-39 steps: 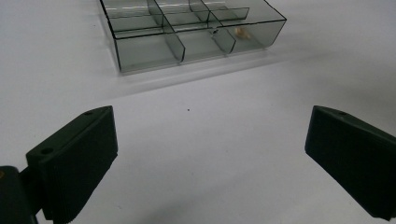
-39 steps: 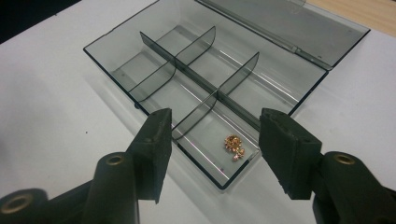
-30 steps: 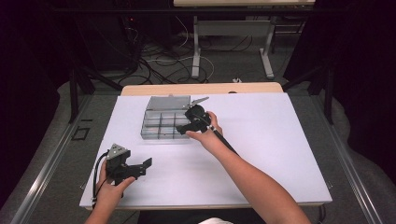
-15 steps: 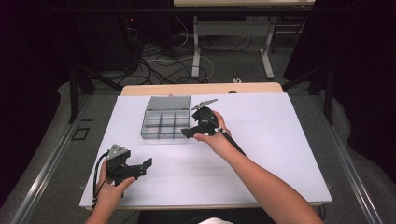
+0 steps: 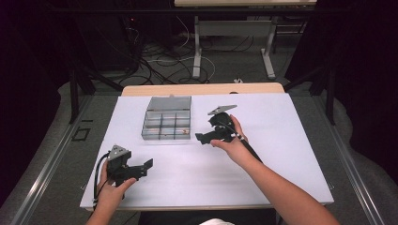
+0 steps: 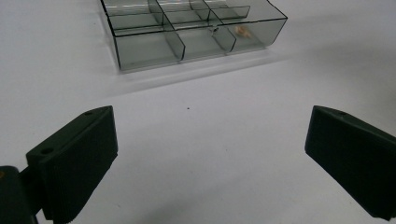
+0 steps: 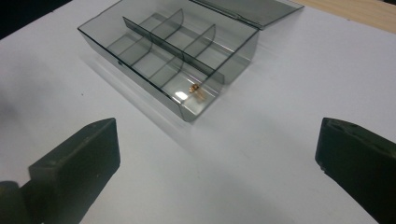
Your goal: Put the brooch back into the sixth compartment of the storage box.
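Note:
A smoky clear compartment box [image 5: 166, 123] with its lid folded back lies on the white table [image 5: 281, 154]. A small orange piece [image 7: 196, 89] rests in its near right compartment, also visible in the left gripper view [image 6: 243, 31]. My right gripper [image 5: 203, 130] hovers just right of the box, pointing at it. Its jaws have just been opening and stand wide with nothing between them [image 7: 217, 158]. My left gripper [image 5: 145, 169] rests at the front left, open and empty [image 6: 210, 154], facing the box [image 6: 147, 51] from some way off.
The table's front edge [image 5: 206, 206] runs close to the left hand. A wooden strip [image 5: 202, 89] borders the far side. Behind it, cables and desk legs [image 5: 197, 61] cover the floor.
The right gripper has drawn back from the box's right side, moving rightward and slightly nearer the person, and its jaws have spread. The left gripper has stayed put.

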`<state>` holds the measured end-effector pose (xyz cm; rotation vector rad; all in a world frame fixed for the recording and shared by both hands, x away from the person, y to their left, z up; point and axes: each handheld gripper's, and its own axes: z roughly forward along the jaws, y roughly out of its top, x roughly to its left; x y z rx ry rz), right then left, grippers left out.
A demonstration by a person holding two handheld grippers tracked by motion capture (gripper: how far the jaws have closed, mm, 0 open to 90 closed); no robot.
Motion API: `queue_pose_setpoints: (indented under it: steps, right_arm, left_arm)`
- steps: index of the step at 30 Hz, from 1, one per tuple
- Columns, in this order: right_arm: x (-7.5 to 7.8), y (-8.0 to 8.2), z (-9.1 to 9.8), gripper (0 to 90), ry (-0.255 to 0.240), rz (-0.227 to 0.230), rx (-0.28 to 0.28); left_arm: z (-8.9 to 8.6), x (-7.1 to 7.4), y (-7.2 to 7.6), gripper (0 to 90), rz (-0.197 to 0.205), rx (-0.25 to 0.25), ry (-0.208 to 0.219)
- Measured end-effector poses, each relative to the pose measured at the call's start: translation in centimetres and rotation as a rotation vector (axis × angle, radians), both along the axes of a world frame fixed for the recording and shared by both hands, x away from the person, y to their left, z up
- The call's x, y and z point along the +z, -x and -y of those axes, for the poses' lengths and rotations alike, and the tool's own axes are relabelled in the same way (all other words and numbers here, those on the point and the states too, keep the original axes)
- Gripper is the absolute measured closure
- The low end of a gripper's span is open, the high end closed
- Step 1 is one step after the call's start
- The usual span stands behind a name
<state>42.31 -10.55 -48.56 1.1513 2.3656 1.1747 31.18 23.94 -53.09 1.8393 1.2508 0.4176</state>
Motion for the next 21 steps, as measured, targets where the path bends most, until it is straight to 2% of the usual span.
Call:
queue_pose_setpoints:
  steps: [6,7,15,21]
  right_arm:
    - [-0.3,1.1,2.3,0.0,0.019,0.015,-0.03]
    - [-0.4,1.2,2.7,0.0,0.02,0.028,-0.029]
    - [-1.2,2.7,5.6,0.0,0.004,0.026,-0.081]
    - [-1.9,4.1,7.6,0.0,0.034,0.057,-0.102]
  left_arm:
    - [0.0,0.0,0.0,2.5,-0.002,0.005,0.0]
    - [0.0,-0.1,0.0,2.5,-0.001,0.009,0.002]
    - [0.0,-0.1,0.0,2.5,-0.003,0.014,-0.003]
    - [0.0,-0.1,0.0,2.4,-0.002,0.017,-0.005]
